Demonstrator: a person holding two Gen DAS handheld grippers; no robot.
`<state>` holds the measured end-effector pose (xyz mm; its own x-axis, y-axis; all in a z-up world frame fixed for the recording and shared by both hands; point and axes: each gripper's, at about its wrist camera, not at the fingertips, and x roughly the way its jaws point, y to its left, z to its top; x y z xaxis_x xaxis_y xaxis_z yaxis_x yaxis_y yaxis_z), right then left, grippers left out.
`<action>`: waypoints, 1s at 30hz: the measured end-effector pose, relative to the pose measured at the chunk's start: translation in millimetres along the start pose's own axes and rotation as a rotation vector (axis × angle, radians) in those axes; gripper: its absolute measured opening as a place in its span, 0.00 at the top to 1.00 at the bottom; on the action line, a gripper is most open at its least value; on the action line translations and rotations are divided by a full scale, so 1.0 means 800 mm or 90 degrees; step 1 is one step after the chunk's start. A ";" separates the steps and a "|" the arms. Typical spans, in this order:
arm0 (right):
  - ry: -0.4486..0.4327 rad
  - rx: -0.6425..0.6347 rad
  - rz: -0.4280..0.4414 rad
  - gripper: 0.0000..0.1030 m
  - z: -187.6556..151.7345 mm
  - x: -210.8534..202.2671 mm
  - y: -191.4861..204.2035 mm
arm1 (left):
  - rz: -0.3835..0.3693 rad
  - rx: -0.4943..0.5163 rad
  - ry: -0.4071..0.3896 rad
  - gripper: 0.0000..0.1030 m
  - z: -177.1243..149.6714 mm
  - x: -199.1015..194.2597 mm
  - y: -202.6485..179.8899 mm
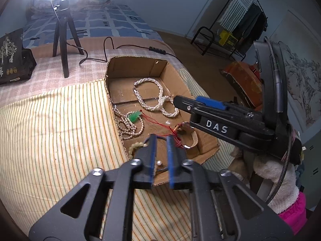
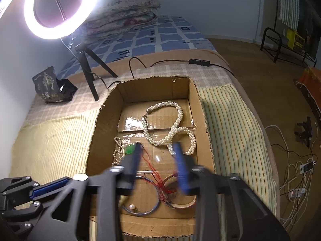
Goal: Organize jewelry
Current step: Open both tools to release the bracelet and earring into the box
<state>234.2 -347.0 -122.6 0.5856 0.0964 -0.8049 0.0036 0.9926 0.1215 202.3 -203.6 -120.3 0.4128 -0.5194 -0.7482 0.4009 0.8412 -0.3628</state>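
Two views share the cardboard box [image 2: 104, 120] of jewelry at frame centre, thick pearl rope [image 2: 174, 120] at its far end. Only the right wrist view shows whole the thin bangle [image 2: 140, 208] with a loose pearl at lower centre, under the right gripper [image 2: 158, 152], jaws well apart and empty. Only the left wrist view shows the beige bead bracelet [image 1: 136, 146] beside the left gripper [image 1: 161, 138], narrowly parted, holding nothing.
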 end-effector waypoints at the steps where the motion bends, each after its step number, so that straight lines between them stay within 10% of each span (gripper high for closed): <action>1: -0.003 0.003 -0.005 0.40 0.000 -0.001 -0.001 | 0.002 0.001 -0.001 0.62 -0.001 0.000 0.000; 10: -0.010 0.021 -0.020 0.36 0.004 -0.004 -0.005 | 0.019 0.015 -0.005 0.38 -0.004 -0.004 -0.003; 30: -0.025 0.004 -0.042 0.35 0.006 -0.033 0.013 | 0.045 0.039 -0.031 0.38 -0.009 -0.037 -0.008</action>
<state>222.4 -339.3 -97.1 0.6149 0.0275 -0.7881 0.0486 0.9962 0.0727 181.7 -192.4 -99.4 0.4798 -0.4676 -0.7424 0.4188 0.8656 -0.2745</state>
